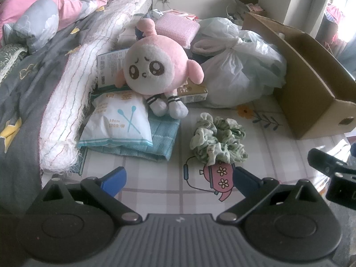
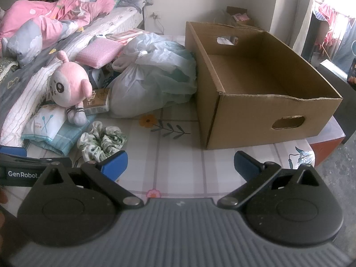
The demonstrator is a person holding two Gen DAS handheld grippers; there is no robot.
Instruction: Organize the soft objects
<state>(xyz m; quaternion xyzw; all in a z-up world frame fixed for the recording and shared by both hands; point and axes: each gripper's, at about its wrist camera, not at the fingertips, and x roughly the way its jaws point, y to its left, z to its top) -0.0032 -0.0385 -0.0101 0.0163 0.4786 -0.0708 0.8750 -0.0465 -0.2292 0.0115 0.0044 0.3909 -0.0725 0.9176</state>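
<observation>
— How many soft toys?
— One round pink-and-white plush doll (image 1: 153,66).
— Scrunchies?
— One heap of green-and-white fabric scrunchies (image 1: 219,141); I cannot tell the number.
— Boxes?
— One open brown cardboard box (image 2: 262,111).
— Bags?
— One knotted white plastic bag (image 2: 151,84), one white cotton-swab packet (image 1: 118,120).
— Cloths?
— One folded teal cloth (image 1: 155,142).

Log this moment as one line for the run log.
left gripper: open, empty, facing green scrunchies | right gripper: open, empty | cardboard box: empty | pink plush: on pile, untouched
</observation>
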